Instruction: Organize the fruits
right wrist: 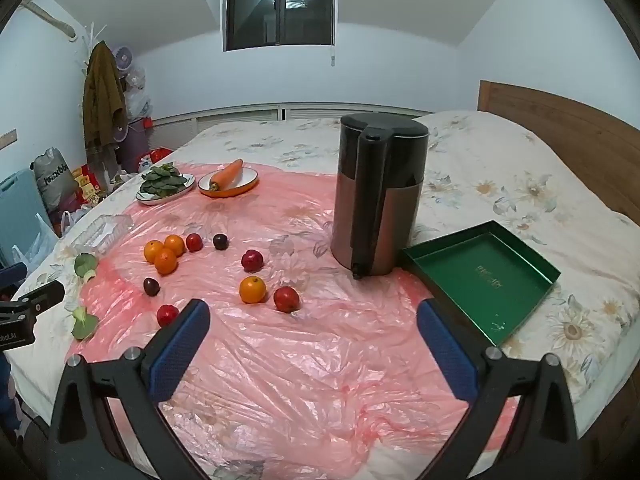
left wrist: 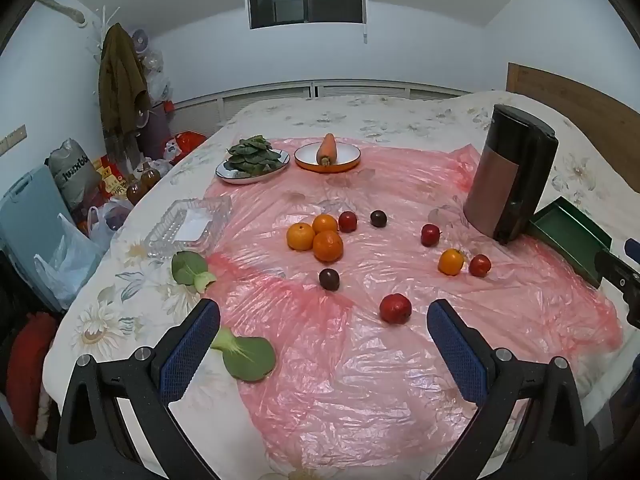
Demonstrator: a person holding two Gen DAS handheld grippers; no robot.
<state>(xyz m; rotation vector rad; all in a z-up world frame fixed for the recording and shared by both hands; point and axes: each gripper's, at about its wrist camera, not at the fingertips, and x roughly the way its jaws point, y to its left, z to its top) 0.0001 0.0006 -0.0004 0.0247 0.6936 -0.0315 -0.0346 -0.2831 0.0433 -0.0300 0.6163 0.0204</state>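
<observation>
**Sorting begins: fruit lies loose on a bed's pink sheet**

Hovering above the near edge of a pink plastic sheet (left wrist: 360, 380), the left gripper (left wrist: 323, 316) hangs with its blue pads spread wide and nothing between them. At centre left of the left wrist view sits a clear glass dish (left wrist: 188, 226), apparently empty; just right of it three oranges (left wrist: 316, 237) cluster together, touching. Two dark plums (left wrist: 329, 279) and several red fruits lie apart from them, one red fruit (left wrist: 395, 308) nearest the gripper. Further right, a lone orange (right wrist: 252, 289) and a red fruit (right wrist: 286, 299) lie just beside each other in the right wrist view, near a tall brown jug (right wrist: 378, 200). A green tray (right wrist: 482, 276) lies at right. The right gripper (right wrist: 313, 318) is likewise spread and empty. No fruit looks gathered yet. A clean start likely means centring the pads on one fruit and closing gently, since round fruit may roll on slick plastic.
</observation>
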